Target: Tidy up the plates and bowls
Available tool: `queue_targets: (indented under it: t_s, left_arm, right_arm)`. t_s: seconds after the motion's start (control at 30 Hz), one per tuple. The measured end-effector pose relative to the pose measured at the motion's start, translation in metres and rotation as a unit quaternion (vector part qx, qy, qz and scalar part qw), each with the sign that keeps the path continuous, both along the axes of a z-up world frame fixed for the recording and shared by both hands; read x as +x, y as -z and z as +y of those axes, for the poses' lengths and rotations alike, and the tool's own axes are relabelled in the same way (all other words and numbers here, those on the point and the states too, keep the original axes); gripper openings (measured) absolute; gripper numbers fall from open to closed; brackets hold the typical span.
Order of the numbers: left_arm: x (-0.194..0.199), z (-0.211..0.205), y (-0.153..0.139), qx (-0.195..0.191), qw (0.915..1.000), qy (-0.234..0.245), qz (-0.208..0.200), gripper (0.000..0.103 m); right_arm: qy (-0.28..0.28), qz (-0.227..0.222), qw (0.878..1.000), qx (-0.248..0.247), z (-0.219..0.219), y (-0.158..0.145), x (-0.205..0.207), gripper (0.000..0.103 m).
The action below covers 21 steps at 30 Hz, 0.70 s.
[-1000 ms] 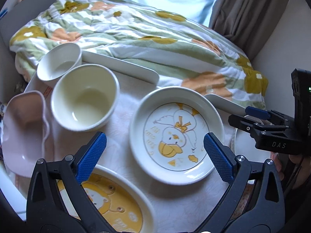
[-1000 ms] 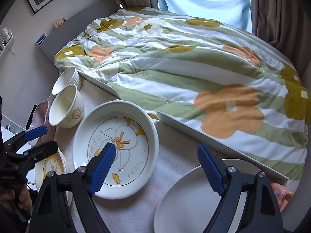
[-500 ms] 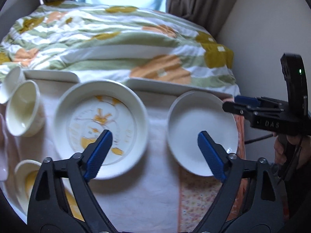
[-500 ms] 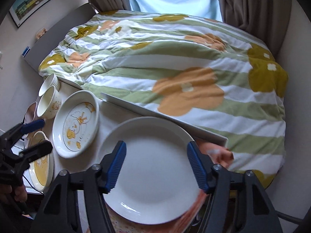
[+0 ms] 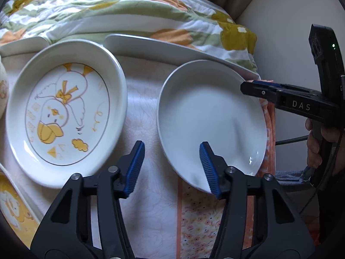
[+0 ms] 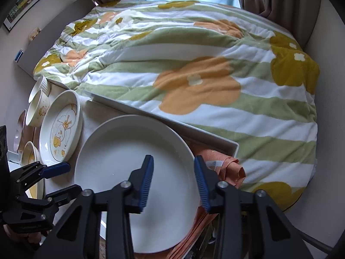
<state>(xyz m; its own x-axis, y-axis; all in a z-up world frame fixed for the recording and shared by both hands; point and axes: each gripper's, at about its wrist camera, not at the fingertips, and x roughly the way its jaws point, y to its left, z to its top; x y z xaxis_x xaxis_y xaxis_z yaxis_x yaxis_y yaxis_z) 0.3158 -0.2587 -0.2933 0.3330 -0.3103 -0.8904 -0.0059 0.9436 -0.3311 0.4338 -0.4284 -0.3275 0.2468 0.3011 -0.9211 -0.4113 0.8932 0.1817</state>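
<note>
A plain white plate (image 5: 207, 112) lies at the right end of the cloth-covered table; it also shows in the right wrist view (image 6: 129, 172). A duck-print plate (image 5: 62, 112) lies left of it, also in the right wrist view (image 6: 61, 133). My left gripper (image 5: 172, 168) is open, its jaws straddling the white plate's near left rim. My right gripper (image 6: 173, 183) is open, its jaws straddling the plate's right rim, and it shows in the left wrist view (image 5: 256, 86). Neither jaw pair visibly grips the plate.
Two cream bowls (image 6: 37, 108) stand at the far left beyond the duck plate. A lion-print plate (image 5: 13, 207) lies at the near left. A raised white table rim (image 6: 172, 125) borders a flowered quilt (image 6: 194, 64). Orange cloth (image 6: 226, 166) hangs at the table's right edge.
Both grippers have moved in on the white plate and their jaws have narrowed. The left view has swung right and closer, so the bowls have left it.
</note>
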Motion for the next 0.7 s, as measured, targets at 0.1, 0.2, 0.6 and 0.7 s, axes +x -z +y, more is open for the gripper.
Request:
queue_targets:
  t_s: [0.1, 0.2, 0.6, 0.7]
  left_arm:
    - [0.001, -0.005, 0.009, 0.003, 1.0000, 0.004, 0.006, 0.046]
    - [0.002, -0.005, 0.013, 0.001, 0.9999, 0.005, 0.010, 0.041]
    - [0.005, -0.007, 0.022, 0.009, 0.9999, 0.004, 0.006, 0.019]
    - [0.005, -0.008, 0.021, 0.014, 0.9999, 0.002, 0.008, 0.019]
  right_arm:
    - [-0.002, 0.001, 1.000, -0.010, -0.003, 0.003, 0.001, 0.032]
    - [-0.005, 0.004, 1.000, -0.016, -0.004, 0.005, 0.002, 0.030]
    - [-0.032, 0.006, 0.999, -0.040, -0.003, 0.017, 0.003, 0.021]
    - [-0.037, -0.002, 0.998, -0.044, -0.001, 0.017, 0.000, 0.021]
